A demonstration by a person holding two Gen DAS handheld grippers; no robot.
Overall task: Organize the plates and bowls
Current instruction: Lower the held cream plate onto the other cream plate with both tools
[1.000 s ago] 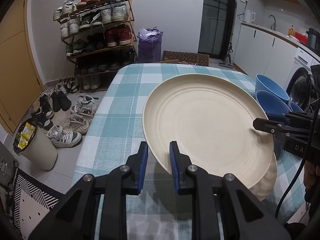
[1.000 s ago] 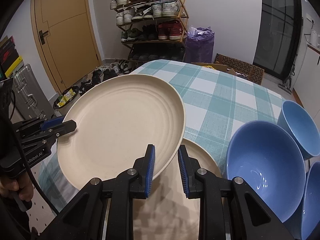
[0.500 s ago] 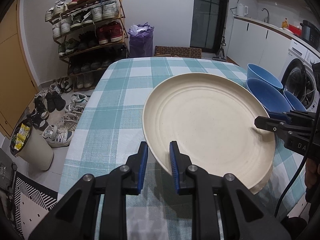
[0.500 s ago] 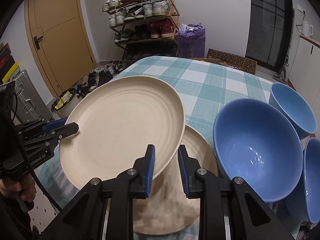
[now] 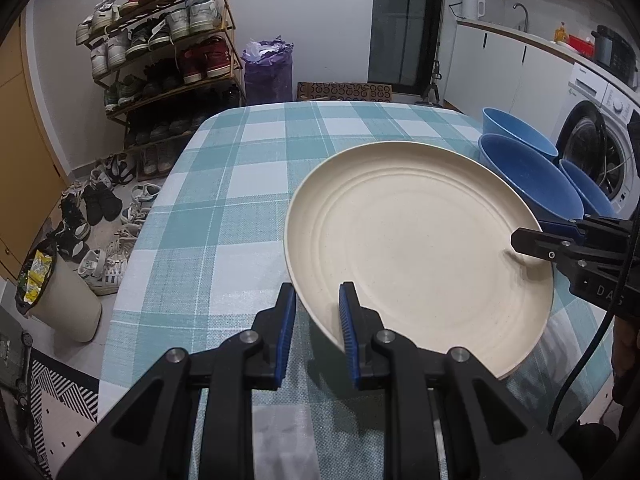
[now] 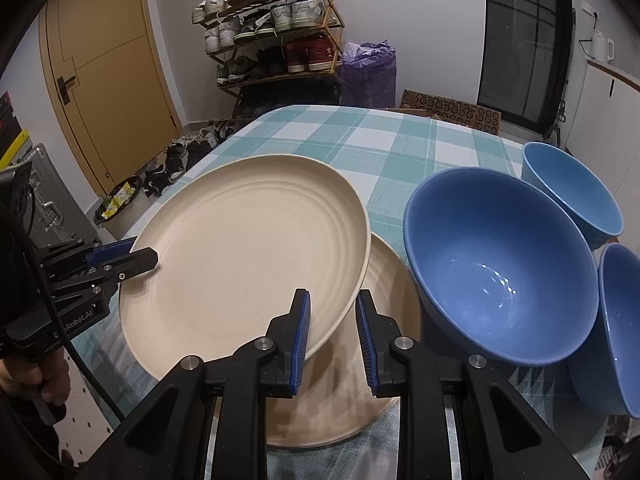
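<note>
The cream plate (image 5: 420,248) is wide, round and shallow, with a matte, faintly speckled surface and a few soft concentric ridges stepping down from its rim to a flat middle. It is held tilted above the table, gripped at two opposite edges: the left gripper (image 5: 316,322) is clamped on its near rim in the left wrist view, and the right gripper (image 6: 332,328) is clamped on the rim at the other side, each with ribbed blue pads set in black plastic fingers. Under the raised plate lies a second plate (image 6: 376,364) of the same cream colour and finish, flat on the tablecloth (image 5: 224,184), its right and near parts showing past the upper one. Just to the right of the plates stand three blue bowls: a large one (image 6: 496,272) closest, glossy inside with small highlights, deep and rounded; a second (image 6: 572,188) behind it; and a third (image 6: 616,332) at the right edge, touching or nearly touching the large one. The cloth is a woven check of teal, pale green and white squares. A hand (image 6: 28,376) grips the left tool's handle at the lower left of the right wrist view.
</note>
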